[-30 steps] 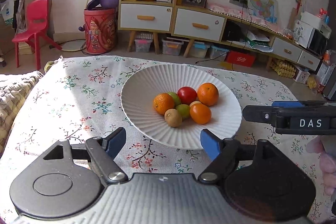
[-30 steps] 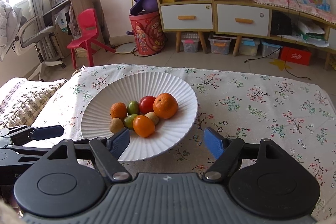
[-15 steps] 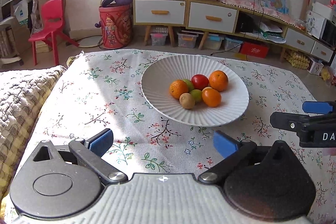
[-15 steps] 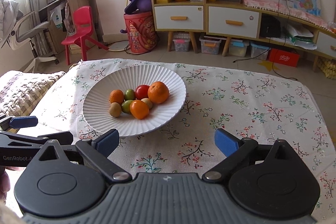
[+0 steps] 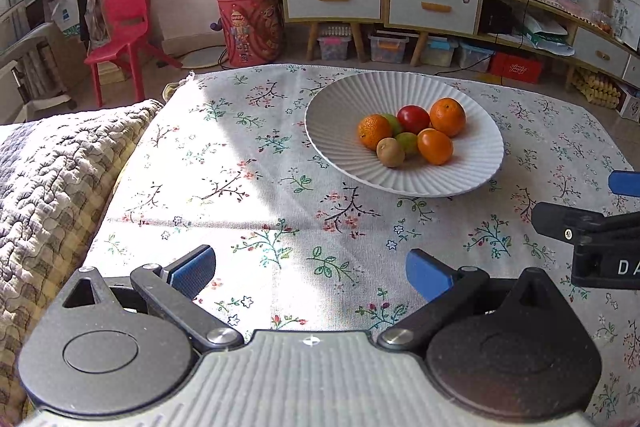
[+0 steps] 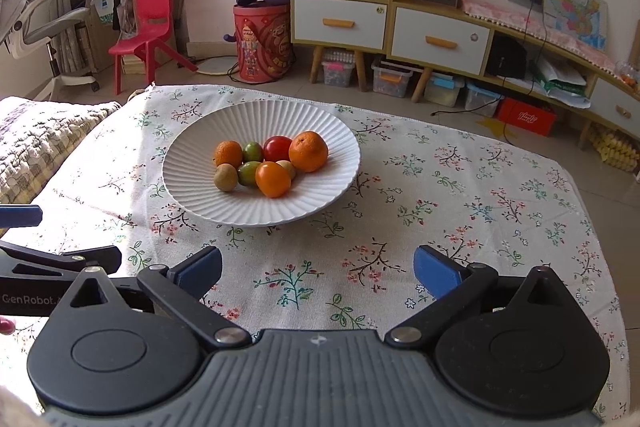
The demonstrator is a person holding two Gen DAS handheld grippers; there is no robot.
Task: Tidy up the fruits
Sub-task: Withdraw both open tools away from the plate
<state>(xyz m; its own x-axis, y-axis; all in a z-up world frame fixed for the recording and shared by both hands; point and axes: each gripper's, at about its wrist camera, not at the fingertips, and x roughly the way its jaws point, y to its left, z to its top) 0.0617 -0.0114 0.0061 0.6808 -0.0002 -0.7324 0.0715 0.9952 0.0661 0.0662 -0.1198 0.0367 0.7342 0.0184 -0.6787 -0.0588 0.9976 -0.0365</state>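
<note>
A white ribbed bowl (image 5: 472, 163) (image 6: 192, 195) stands on the floral tablecloth and holds several fruits: oranges (image 5: 447, 117) (image 6: 308, 151), a red tomato (image 5: 413, 119) (image 6: 277, 148), green limes (image 5: 407, 143) (image 6: 248, 173) and a brown kiwi (image 5: 390, 152) (image 6: 225, 177). My left gripper (image 5: 310, 273) is open and empty, well short of the bowl. My right gripper (image 6: 318, 269) is open and empty, also short of the bowl. Each gripper shows at the other view's edge.
The floral tablecloth (image 5: 240, 187) covers the table. A quilted cushion (image 5: 48, 179) lies along the left side. Beyond the table's far edge stand a red chair (image 5: 124, 27), a red barrel (image 5: 250, 25) and low cabinets (image 5: 432, 3).
Both grippers have drawn back from the bowl toward the near edge of the table, and their jaws have opened wider. The fruits have not moved.
</note>
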